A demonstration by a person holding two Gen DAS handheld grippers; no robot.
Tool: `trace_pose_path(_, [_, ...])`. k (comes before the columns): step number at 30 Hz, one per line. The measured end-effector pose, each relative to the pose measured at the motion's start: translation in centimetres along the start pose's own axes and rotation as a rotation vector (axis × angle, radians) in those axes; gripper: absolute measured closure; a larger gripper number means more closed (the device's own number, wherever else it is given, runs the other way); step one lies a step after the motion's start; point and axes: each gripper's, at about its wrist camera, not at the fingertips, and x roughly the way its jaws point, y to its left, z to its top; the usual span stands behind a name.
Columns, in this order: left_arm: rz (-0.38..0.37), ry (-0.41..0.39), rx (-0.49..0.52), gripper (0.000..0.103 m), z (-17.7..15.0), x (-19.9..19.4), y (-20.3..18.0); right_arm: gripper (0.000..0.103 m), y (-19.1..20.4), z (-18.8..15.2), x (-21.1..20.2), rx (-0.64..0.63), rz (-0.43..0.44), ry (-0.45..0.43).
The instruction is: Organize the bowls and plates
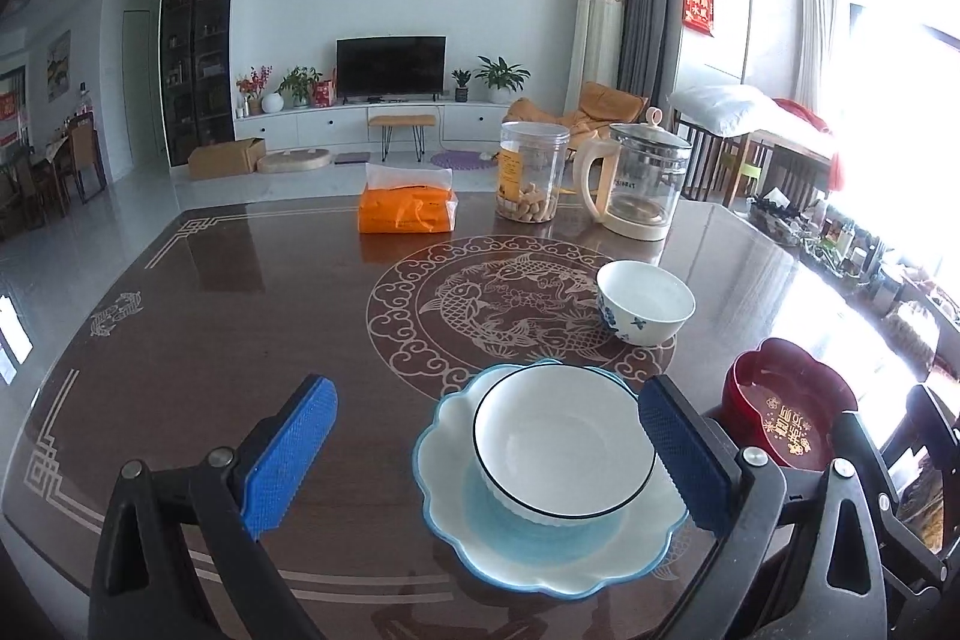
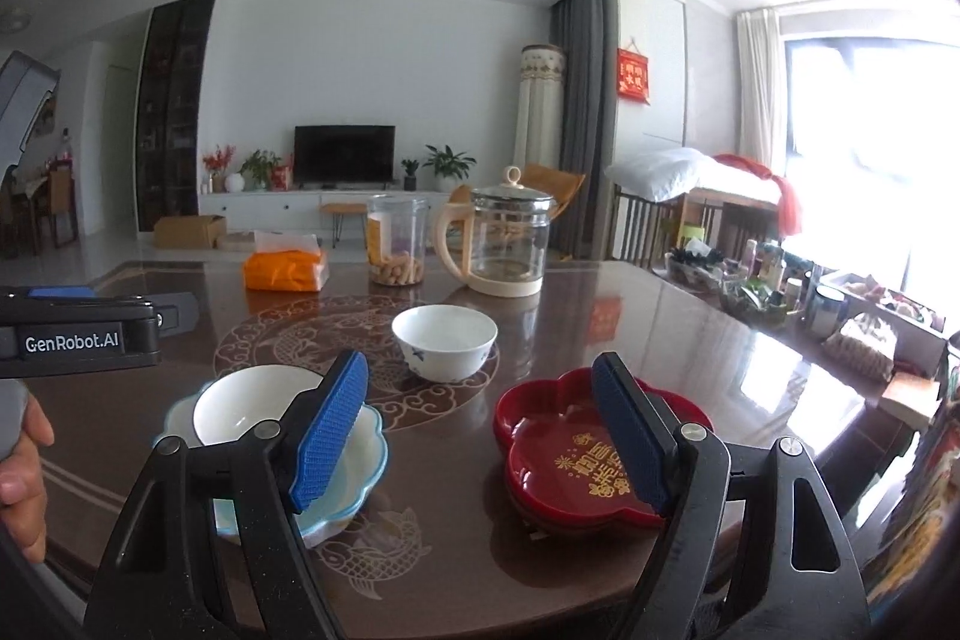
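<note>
Red dish [image 1: 786,403] perhaps partly hidden

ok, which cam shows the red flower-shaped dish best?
Right wrist view: the red dish sits nearly whole, its gold lettering visible, with only one blue pad across its right side. In the left wrist view it is pushed to the right edge, partly behind the gripper frame.
</note>
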Motion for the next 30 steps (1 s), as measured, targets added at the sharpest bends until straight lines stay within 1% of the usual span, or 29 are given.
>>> trace_pose_path(4, [0.014,0.007,-0.015,0.003,0.0,-0.2,0.5,0.023,1.0,-0.2,-1.1,-0.042,-0.003,-0.044])
trace_pose_path(8, [0.009,0.026,-0.046,0.003,0.1,-0.2,1.0,0.023,1.7,-0.3,-1.8,-0.077,-0.006,-0.080])
trace_pose_path(14, [0.043,-0.001,-0.041,0.003,0.2,-0.9,1.5,0.023,1.9,-0.4,-1.3,-0.087,0.008,-0.059])
trace_pose_path(20, [0.044,0.032,-0.058,0.003,0.0,-0.4,1.9,0.023,1.0,-0.4,-1.8,-0.054,0.017,-0.074])
trace_pose_path(25, [0.055,0.011,-0.042,0.003,0.1,-1.0,1.9,0.023,0.6,-0.4,-2.3,-0.036,0.022,-0.093])
trace_pose_path(30, [0.062,0.018,-0.054,0.003,0.0,-1.0,2.4,0.023,0.9,-0.4,-2.5,-0.053,0.016,-0.091])
